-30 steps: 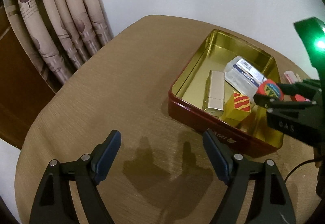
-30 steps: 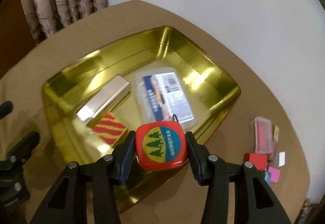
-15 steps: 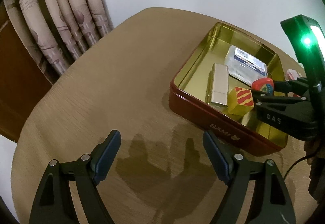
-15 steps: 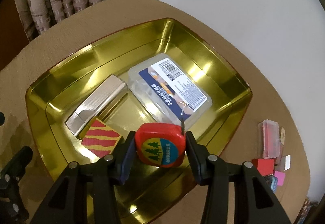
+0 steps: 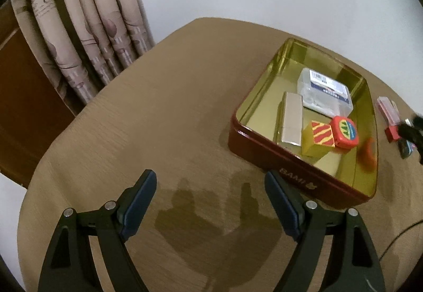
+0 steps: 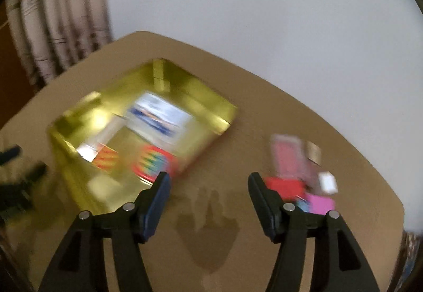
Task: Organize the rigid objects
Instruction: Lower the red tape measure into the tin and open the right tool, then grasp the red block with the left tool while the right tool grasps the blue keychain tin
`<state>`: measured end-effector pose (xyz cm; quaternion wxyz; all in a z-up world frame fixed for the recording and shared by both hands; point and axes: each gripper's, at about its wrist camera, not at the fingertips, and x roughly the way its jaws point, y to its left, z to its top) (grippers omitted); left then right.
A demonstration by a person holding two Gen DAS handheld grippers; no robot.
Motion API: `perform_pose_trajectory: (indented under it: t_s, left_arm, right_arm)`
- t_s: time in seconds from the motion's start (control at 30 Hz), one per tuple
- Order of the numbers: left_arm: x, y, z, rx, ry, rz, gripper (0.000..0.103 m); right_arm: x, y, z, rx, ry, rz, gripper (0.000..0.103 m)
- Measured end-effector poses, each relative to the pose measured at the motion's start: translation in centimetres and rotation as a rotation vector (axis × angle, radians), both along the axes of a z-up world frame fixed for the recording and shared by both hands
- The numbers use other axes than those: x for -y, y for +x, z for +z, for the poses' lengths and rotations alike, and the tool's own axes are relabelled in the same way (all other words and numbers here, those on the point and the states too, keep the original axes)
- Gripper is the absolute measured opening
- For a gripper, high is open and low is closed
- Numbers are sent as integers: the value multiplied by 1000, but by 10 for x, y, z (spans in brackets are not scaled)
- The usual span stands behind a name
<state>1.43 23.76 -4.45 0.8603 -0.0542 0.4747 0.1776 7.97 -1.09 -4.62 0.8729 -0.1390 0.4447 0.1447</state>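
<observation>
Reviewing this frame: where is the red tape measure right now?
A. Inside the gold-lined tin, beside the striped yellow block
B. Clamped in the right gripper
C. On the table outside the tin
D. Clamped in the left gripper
A. The red tape measure lies in the tin against the striped yellow block, and the right gripper, jaws opening, has nothing between them.

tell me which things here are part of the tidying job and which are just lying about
Part of the job:
- red tin
- red tape measure, in the tin
- striped block, silver bar, clear labelled case, all in the tin
- small items beside the tin
- right gripper, jaws opening, empty

Just there:
- curtain
- table
</observation>
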Motion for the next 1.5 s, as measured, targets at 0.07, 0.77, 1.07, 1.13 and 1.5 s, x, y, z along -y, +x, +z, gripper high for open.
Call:
perform_pose_trajectory:
  t_s: [0.07, 0.77, 1.07, 1.13, 1.5]
  left_arm:
    - [1, 0, 2, 6, 7, 1, 82]
    - [81, 17, 52, 27, 126, -219, 86]
    - [182, 58, 24, -34, -12, -472, 87]
    - [200, 70, 13, -54, -35, -497, 87]
    - [268, 146, -32, -114, -63, -643, 86]
  right_arm:
    - [36, 0, -10, -13, -18, -65, 63]
    - [131, 53, -75, -81, 101, -207, 45]
    - [159, 34, -73, -40, 109, -196, 21]
    - [173, 22, -74, -27, 98, -209, 21]
    - [209, -12, -79, 57, 78, -218, 22]
